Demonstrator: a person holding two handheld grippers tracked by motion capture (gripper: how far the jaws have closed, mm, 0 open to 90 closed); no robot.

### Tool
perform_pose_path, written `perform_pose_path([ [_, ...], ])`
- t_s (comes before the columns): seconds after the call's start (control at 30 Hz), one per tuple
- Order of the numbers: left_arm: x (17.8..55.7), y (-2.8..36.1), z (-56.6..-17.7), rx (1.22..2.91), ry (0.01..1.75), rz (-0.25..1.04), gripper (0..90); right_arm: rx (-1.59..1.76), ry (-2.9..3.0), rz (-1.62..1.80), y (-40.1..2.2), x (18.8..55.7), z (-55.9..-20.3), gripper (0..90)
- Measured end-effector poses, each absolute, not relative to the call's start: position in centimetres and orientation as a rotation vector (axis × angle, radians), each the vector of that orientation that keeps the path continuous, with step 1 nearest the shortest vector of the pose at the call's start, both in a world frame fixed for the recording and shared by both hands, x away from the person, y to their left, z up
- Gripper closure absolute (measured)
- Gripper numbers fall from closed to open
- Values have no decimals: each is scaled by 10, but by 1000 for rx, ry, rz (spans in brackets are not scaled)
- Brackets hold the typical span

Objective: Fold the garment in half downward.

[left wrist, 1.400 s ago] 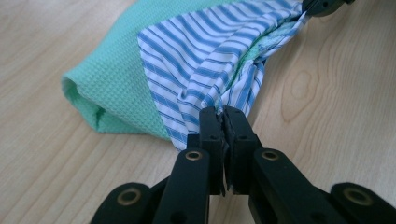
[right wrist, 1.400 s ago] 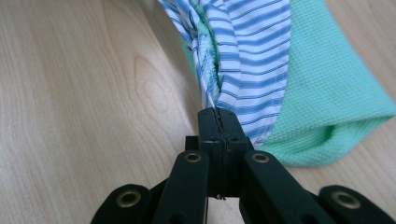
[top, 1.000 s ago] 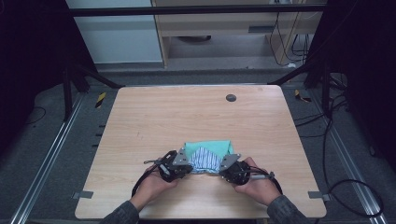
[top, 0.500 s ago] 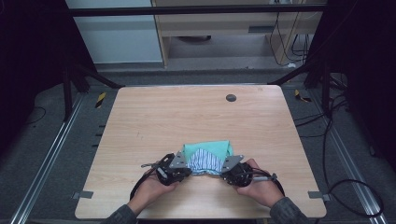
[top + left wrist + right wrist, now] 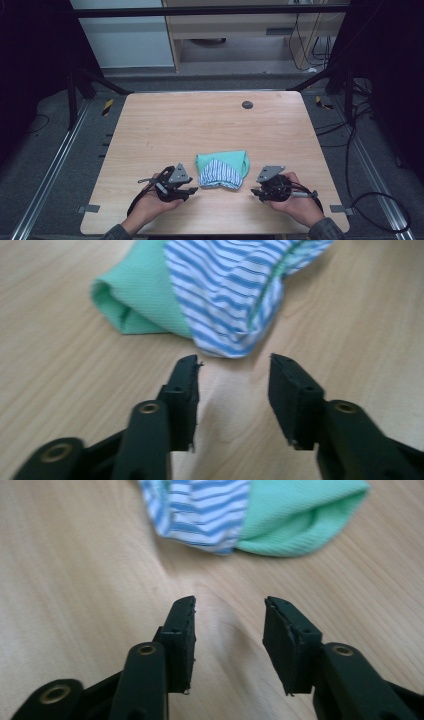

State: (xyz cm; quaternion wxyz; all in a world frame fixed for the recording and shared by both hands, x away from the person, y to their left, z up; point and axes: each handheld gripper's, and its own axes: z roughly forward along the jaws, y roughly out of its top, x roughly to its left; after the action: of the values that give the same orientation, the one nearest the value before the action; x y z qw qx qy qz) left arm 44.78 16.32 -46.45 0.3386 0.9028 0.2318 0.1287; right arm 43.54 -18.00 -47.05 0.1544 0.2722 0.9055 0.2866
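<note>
High view — folded cloth (image 5: 222,169), mint green with a blue-striped layer, lies on the desk (image 5: 210,125) between both tools, long axis across. Left tool (image 5: 192,189) sits nearer it than right tool (image 5: 254,191); both have just been opening — jaws apart, nothing between. No legible writing.

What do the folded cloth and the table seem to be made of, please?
Cloth: soft textile, it seems. The mint part shows a fine ribbed, matte weave, likely a knit; the white and blue striped part looks smoother and thinner, perhaps woven cotton. Table: light wood-grain top with a smooth, faintly glossy surface; whether solid wood or laminate cannot be told.
</note>
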Motion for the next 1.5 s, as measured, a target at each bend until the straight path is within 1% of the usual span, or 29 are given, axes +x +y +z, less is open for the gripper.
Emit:
perform_pose_path([
  [0.03,450,165,-463,2349,615,346,477,827,2569,828,-187,440,-470,474],
  [0.07,454,167,-462,2354,627,358,477,827,2569,828,-187,440,-470,474],
  [0.1,462,172,-459,2354,662,376,419,867,2532,823,-193,446,-469,423],
  [0.13,462,172,-459,2354,662,376,392,867,2532,823,-193,446,-469,423],
  [0.17,466,175,-459,2349,684,384,392,891,2524,823,-196,450,-469,384],
  [0.2,470,178,-458,2342,701,392,361,917,2510,821,-198,453,-468,347],
  [0.23,479,185,-457,2335,742,412,331,971,2479,821,-203,462,-467,270],
  [0.27,479,185,-457,2335,742,412,305,971,2479,821,-203,462,-467,270],
  [0.3,490,193,-459,2338,790,416,279,1018,2451,826,-207,471,-468,208],
  [0.37,501,200,-462,2329,840,418,239,1070,2427,829,-209,481,-469,148],
  [0.4,501,200,-462,2329,840,418,216,1070,2427,829,-209,481,-469,148],
  [0.43,512,205,-467,2320,906,425,173,1129,2405,838,-211,492,-470,106],
  [0.47,512,205,-467,2320,906,425,130,1129,2405,838,-211,492,-470,106],
  [0.5,522,210,-471,2300,968,416,117,1178,2365,853,-213,502,-471,88],
  [0.53,522,210,-471,2300,968,416,116,1178,2365,853,-213,502,-471,88],
  [0.57,531,213,-474,2282,1001,415,106,1229,2342,864,-215,513,-472,75],
  [0.6,531,213,-474,2282,1001,415,92,1229,2342,864,-215,513,-472,75],
  [0.67,542,215,-478,2275,1042,421,71,1323,2308,855,-217,530,-475,81],
  [0.73,545,215,-480,2277,1046,418,58,1341,2300,865,-219,535,-476,82],
  [0.8,550,216,-485,2282,1039,437,54,1376,2275,927,-224,546,-479,85],
  [0.93,558,221,-491,2268,1055,443,50,1415,2235,912,-231,556,-488,96],
  [1.37,575,237,-501,2174,1136,531,54,1496,2082,880,-241,571,-501,87],
  [1.5,578,241,-503,2154,1152,511,44,1536,2050,863,-243,574,-504,87],
])
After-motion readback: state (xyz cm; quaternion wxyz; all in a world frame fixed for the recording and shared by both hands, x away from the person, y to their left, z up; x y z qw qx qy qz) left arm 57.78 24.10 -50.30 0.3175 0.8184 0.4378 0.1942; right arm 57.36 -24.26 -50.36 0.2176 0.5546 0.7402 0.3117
